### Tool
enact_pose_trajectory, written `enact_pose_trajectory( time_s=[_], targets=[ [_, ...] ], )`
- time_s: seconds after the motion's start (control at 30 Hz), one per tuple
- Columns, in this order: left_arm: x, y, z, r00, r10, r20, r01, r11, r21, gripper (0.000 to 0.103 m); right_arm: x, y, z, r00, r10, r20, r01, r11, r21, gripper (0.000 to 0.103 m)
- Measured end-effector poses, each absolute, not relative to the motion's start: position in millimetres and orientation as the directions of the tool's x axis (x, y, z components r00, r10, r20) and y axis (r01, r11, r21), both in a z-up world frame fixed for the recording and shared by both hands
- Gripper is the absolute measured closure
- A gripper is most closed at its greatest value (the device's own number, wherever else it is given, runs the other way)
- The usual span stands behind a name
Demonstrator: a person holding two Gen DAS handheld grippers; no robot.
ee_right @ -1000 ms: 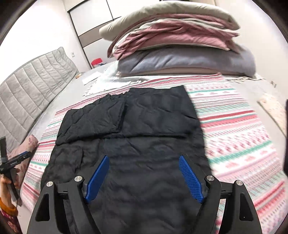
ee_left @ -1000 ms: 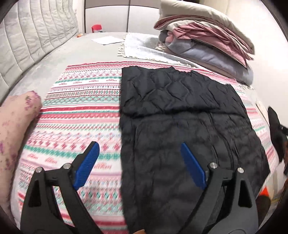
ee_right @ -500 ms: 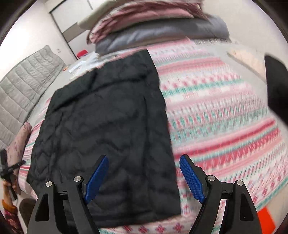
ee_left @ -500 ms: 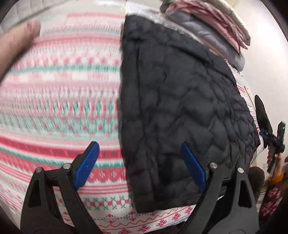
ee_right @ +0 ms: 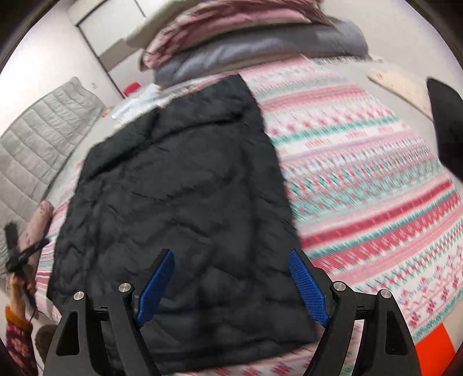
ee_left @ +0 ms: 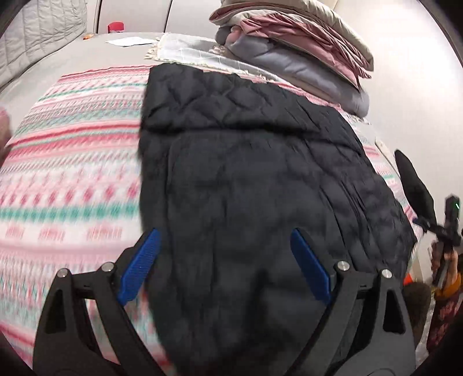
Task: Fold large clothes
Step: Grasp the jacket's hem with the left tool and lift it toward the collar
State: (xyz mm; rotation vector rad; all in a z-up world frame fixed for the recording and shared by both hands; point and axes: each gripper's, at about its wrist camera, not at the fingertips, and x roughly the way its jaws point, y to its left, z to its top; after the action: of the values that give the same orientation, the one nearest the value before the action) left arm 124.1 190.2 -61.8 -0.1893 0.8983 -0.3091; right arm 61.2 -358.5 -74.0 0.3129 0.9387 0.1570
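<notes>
On the bed's patterned blanket [ee_left: 72,173] lies the black quilted jacket [ee_left: 246,188]. Both hand-held grippers, left [ee_left: 225,260] and right [ee_right: 231,283], hang spread and empty over its near hem; best to pinch both corners evenly.

jacket near hem: the black quilted jacket [ee_left: 246,188] runs behind the finger frames and off the bottom edge in the left wrist view, so its hem is unseen.
jacket quilting: smeared by blur in the lower half [ee_right: 179,202].
patterned blanket [ee_left: 66,179]: stripes streaked; motifs unreadable, perhaps diamonds.
stacked bedding [ee_right: 254,37]: top cropped by the frame, layers blurred together.
black shape at right edge [ee_right: 445,124]: cut off, cannot tell what it is.
red object by the wall [ee_left: 116,26]: too small to identify.
</notes>
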Motion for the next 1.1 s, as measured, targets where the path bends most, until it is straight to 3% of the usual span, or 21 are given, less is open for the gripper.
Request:
enact_pose_trajectory(
  time_s=[0.2,0.27,0.4,0.43,0.6,0.9,1.0,1.07,1.1],
  targets=[
    [199,200,-86,0.585,-0.295,-0.755,0.094,0.950,-0.299,0.031,75,-304,-62,0.595,0.350,-0.723,-0.118,0.928,0.353,0.021],
    [211,209,-93,0.580,-0.294,-0.760,0.070,0.947,-0.312,0.059,82,-286,-60,0.592,0.367,-0.718,-0.157,0.926,0.344,0.021],
    [202,221,-83,0.635,-0.376,-0.675,0.123,0.912,-0.391,0.089,100,-252,-60,0.564,0.406,-0.719,-0.211,0.913,0.351,0.021],
    [194,225,-78,0.652,-0.411,-0.638,0.163,0.897,-0.411,0.100,107,-244,-61,0.556,0.417,-0.719,-0.224,0.908,0.354,0.021],
    [152,234,-70,0.639,-0.517,-0.570,0.305,0.850,-0.429,0.100,134,-202,-64,0.514,0.470,-0.717,-0.282,0.882,0.377,0.021],
    [103,244,-100,0.441,-0.464,-0.768,0.364,0.875,-0.320,0.098,148,-139,-81,0.435,0.535,-0.724,-0.382,0.838,0.390,0.021],
    [93,256,-77,0.517,-0.482,-0.707,0.328,0.875,-0.357,0.083,148,-129,-84,0.418,0.526,-0.741,-0.400,0.839,0.369,0.021],
    [91,260,-55,0.599,-0.511,-0.616,0.319,0.858,-0.402,0.062,151,-122,-82,0.421,0.526,-0.739,-0.407,0.838,0.365,0.021],
    [96,256,-46,0.626,-0.519,-0.582,0.320,0.852,-0.415,0.058,153,-118,-80,0.422,0.531,-0.735,-0.411,0.835,0.367,0.021]
  ],
)
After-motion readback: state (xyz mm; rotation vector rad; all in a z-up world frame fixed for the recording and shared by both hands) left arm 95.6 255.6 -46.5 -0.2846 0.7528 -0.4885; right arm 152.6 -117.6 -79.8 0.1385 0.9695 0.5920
